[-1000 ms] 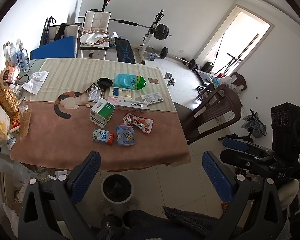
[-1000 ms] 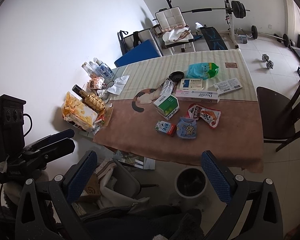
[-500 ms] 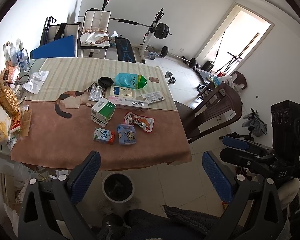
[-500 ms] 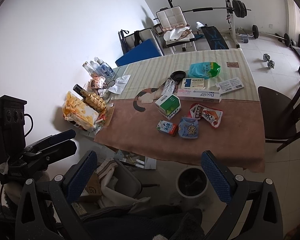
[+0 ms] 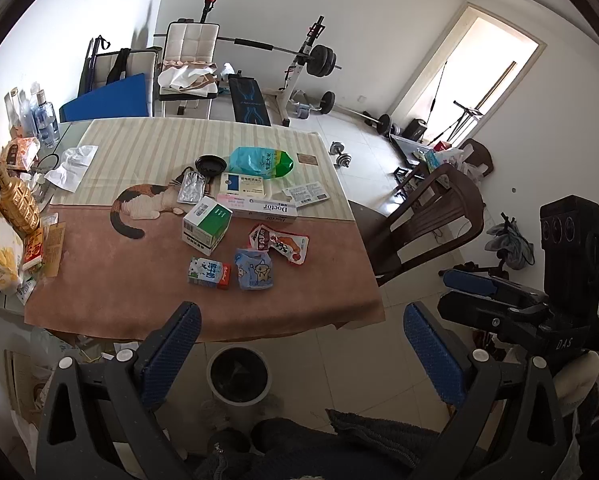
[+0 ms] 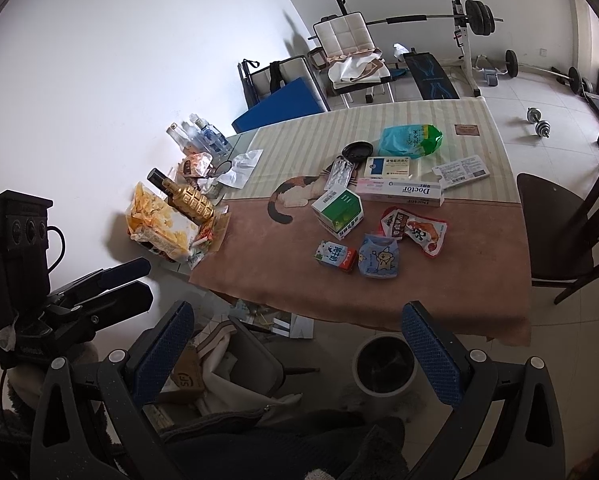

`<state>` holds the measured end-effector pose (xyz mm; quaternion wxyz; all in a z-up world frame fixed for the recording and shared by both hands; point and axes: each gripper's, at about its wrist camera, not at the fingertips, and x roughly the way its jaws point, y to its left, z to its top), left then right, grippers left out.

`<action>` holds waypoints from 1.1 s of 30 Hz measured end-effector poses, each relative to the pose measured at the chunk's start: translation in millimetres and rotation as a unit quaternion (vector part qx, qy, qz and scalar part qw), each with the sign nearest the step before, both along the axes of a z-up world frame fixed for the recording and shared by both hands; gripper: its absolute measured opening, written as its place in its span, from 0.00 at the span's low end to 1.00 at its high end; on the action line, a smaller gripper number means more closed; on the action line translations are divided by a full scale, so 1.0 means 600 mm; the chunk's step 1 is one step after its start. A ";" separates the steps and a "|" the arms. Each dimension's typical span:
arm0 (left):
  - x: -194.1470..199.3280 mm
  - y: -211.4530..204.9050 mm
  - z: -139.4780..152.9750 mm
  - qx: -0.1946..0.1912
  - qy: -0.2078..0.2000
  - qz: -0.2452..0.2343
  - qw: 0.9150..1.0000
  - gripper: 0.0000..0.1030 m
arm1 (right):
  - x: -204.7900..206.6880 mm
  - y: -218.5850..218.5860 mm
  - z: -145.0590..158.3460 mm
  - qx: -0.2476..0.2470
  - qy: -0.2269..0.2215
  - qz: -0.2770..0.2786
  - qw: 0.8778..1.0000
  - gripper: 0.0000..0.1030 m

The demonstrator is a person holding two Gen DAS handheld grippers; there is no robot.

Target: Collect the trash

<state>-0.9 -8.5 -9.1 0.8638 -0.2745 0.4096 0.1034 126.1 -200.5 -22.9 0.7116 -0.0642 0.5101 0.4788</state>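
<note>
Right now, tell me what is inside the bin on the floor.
The bin holds a dark liner; no trash is visible in it, though its shadowed bottom cannot be made out.

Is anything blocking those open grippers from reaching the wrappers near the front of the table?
Nothing visible does. The left gripper and right gripper hang open above the bin, with bare tablecloth before the blue wrapper.

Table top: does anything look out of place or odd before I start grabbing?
Mostly loose litter. The red snack wrapper and blue pouch lie torn and crumpled near the small milk carton. The green-and-white box sits askew. The waste bin stands on the floor by the table's near edge.
</note>
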 end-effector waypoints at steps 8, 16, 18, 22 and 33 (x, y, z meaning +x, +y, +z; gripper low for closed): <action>-0.001 0.001 -0.001 0.000 0.000 -0.002 1.000 1.00 | -0.003 0.004 -0.002 0.000 0.003 0.001 1.000 1.00; 0.002 0.021 -0.013 0.066 0.035 0.036 0.997 1.00 | 0.003 0.003 -0.007 0.006 -0.001 -0.034 0.999 1.00; 0.010 0.033 -0.028 0.171 0.081 0.083 0.978 1.00 | 0.011 0.001 -0.014 -0.004 -0.016 -0.071 0.997 1.00; 0.033 0.074 -0.093 0.250 0.139 0.127 0.950 1.00 | 0.038 0.012 -0.054 -0.043 -0.045 -0.115 0.991 1.00; 0.155 0.124 -0.330 0.191 0.277 0.216 0.916 1.00 | 0.239 0.178 -0.286 -0.244 -0.118 0.032 0.962 1.00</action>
